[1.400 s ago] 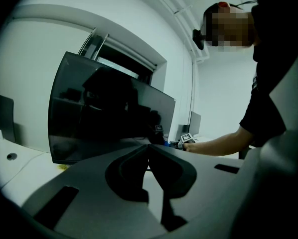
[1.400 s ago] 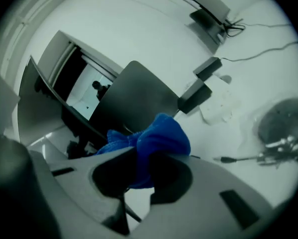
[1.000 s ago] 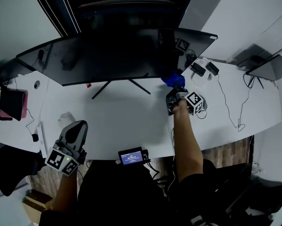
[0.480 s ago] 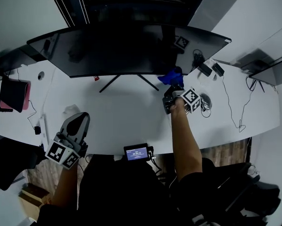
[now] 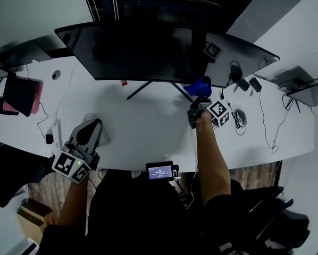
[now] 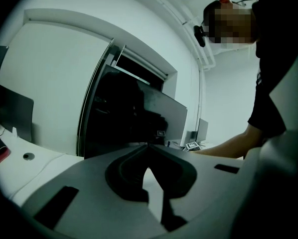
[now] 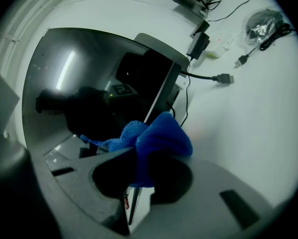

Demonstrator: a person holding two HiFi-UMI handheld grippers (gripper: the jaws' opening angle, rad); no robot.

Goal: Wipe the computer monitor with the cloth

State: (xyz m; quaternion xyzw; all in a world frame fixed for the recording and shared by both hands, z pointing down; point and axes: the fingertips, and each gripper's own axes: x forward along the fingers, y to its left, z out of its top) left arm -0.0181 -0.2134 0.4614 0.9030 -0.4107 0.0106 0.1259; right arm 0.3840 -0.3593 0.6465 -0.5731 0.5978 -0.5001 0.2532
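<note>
The wide curved black monitor (image 5: 148,52) stands on a V-shaped foot at the back of the white desk (image 5: 143,126). My right gripper (image 5: 197,104) is shut on a bunched blue cloth (image 5: 200,86), which sits at the monitor's lower right edge. In the right gripper view the cloth (image 7: 161,136) bulges out above the right gripper (image 7: 139,153), close to the dark screen (image 7: 89,93). My left gripper (image 5: 87,134) rests low at the desk's front left, jaws together and holding nothing. In the left gripper view its tips (image 6: 148,146) point toward the monitor (image 6: 134,118).
A dark tablet with a pink edge (image 5: 22,94) lies at far left. Chargers and cables (image 5: 249,83) and a coiled cable (image 5: 239,116) lie at right, beside another screen (image 5: 308,94). A small display device (image 5: 160,171) sits at the desk's front edge.
The right gripper has carried the blue cloth slightly up, nearer the monitor's lower right edge. The left gripper has stayed near the front left of the desk.
</note>
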